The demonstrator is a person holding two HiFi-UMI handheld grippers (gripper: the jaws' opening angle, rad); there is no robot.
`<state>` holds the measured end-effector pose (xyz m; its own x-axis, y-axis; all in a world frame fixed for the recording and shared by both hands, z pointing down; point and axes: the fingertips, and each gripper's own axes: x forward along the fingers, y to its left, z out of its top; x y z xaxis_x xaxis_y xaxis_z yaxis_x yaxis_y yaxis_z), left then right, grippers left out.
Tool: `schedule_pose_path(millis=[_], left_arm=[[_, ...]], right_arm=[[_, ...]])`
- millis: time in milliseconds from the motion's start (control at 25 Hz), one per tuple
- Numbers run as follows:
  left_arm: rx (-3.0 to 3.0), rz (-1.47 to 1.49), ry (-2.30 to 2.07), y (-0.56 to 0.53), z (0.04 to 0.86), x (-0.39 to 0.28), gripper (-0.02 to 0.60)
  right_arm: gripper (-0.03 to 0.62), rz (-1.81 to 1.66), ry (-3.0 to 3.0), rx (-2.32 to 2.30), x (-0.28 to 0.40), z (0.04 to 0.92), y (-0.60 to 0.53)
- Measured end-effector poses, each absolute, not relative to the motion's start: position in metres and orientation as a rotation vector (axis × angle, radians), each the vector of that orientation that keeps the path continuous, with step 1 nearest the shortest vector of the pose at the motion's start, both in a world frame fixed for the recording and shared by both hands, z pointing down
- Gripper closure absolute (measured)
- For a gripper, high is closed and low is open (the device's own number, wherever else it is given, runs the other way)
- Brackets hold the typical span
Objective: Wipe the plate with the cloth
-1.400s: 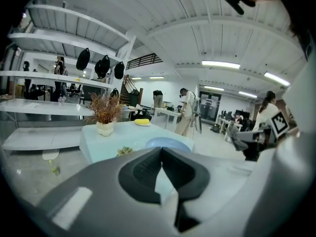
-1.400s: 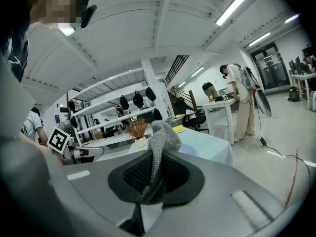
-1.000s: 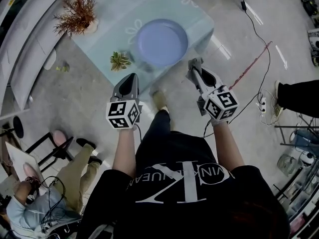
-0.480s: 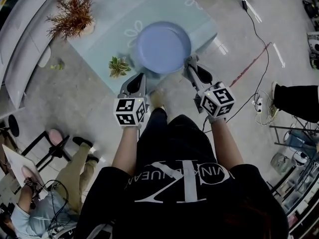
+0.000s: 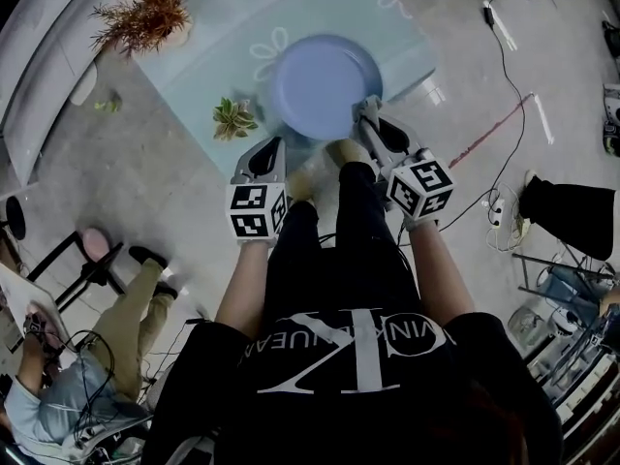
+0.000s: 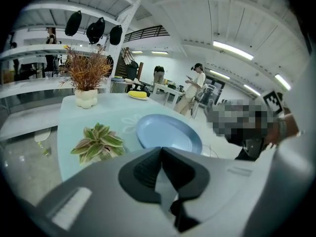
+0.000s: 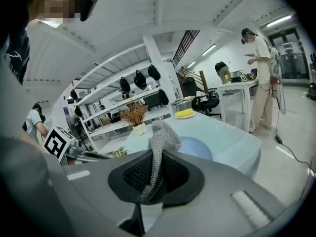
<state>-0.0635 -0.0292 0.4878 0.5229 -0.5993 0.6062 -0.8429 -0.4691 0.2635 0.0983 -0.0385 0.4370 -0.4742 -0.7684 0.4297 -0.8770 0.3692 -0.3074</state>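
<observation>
Plate (image 5: 325, 85) is sitting near the front edge of the pale blue table (image 5: 213, 37). Cloth (image 7: 159, 137) is hanging pinched in the right gripper (image 5: 376, 129) at the plate's rim; contact unclear. Left gripper (image 6: 160, 152) is hovering closed and empty. Judgement: wiping not yet begun.

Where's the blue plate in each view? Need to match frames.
Head view: plate at top centre.
Left gripper view: plate at centre, slightly below the middle.
Right gripper view: plate right of centre, partly hidden behind the cloth.
Shared landmark: dried plant, left of the plate in all three.
</observation>
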Motion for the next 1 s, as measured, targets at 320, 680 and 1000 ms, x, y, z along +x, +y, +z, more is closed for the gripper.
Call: schedule_pose_path(millis=[320,680,1000], left_arm=[[2.120,0.579,-1.278,-0.026,0.490,-0.059,0.581],[1.976,0.562,-1.374,-0.038,0.511,-0.061,0.581],[1.892,0.577,-1.396,-0.057,0.536,-0.064,0.581]], right_arm=[[0.551,0.718,-2.440,1.249,0.091,0.450,-0.062],[0.553,0.596,-2.301,0.922,0.065,0.496,-0.088],[0.553,0.367,-2.147,0.592,0.035,0.549,-0.100]])
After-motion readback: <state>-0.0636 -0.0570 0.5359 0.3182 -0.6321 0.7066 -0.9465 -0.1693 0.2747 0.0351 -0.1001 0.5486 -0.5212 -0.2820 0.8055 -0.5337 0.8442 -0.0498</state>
